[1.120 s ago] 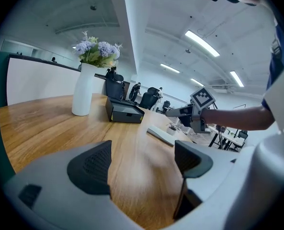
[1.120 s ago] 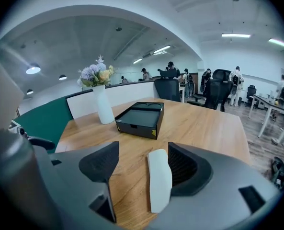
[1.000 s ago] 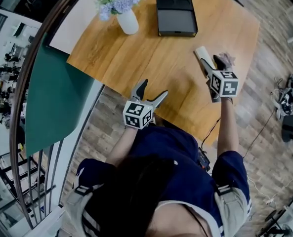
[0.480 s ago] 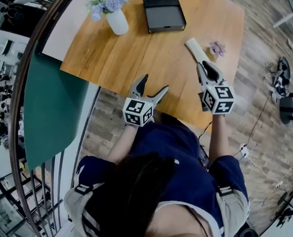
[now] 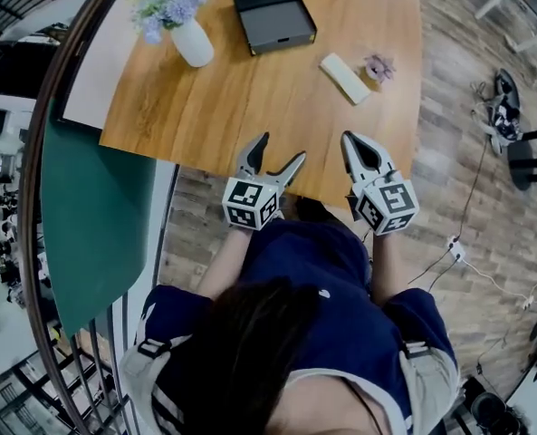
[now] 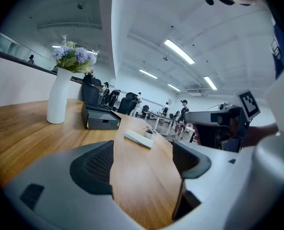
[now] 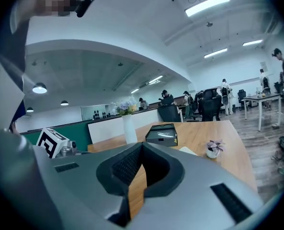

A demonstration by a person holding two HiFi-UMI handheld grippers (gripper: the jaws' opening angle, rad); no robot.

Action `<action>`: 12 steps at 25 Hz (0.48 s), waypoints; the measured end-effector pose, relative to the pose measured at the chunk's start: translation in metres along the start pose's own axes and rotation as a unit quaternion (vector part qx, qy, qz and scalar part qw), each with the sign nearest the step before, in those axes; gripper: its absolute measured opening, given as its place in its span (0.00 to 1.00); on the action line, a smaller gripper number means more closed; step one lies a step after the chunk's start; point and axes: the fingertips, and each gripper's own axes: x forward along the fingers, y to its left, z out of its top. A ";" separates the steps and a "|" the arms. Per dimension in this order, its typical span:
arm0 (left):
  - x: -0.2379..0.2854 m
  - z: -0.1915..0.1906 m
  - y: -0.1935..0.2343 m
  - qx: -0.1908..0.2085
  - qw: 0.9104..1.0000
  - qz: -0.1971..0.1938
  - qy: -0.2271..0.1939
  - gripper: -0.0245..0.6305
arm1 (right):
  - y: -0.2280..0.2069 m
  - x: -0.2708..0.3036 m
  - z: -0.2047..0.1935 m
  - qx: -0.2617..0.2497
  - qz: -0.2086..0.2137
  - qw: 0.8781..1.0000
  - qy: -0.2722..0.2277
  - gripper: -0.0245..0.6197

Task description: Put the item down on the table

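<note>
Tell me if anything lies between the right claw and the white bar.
Nothing visible does: only bare table separates the shut right claw from the white bar. The plant sits beside the bar, off that line.

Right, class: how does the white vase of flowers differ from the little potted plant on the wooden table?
The tall white vase of lilac flowers is far larger than the small white pot with its purplish plant. The vase stands beside the black rectangular tray; the pot sits near the flat white bar, by the right edge of the wooden table. Both stand upright on it.
</note>
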 end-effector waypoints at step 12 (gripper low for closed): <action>-0.008 0.001 -0.006 0.013 1.000 -0.014 -0.004 0.61 | 0.022 -0.003 -0.027 -0.008 -0.014 1.000 0.015 0.05</action>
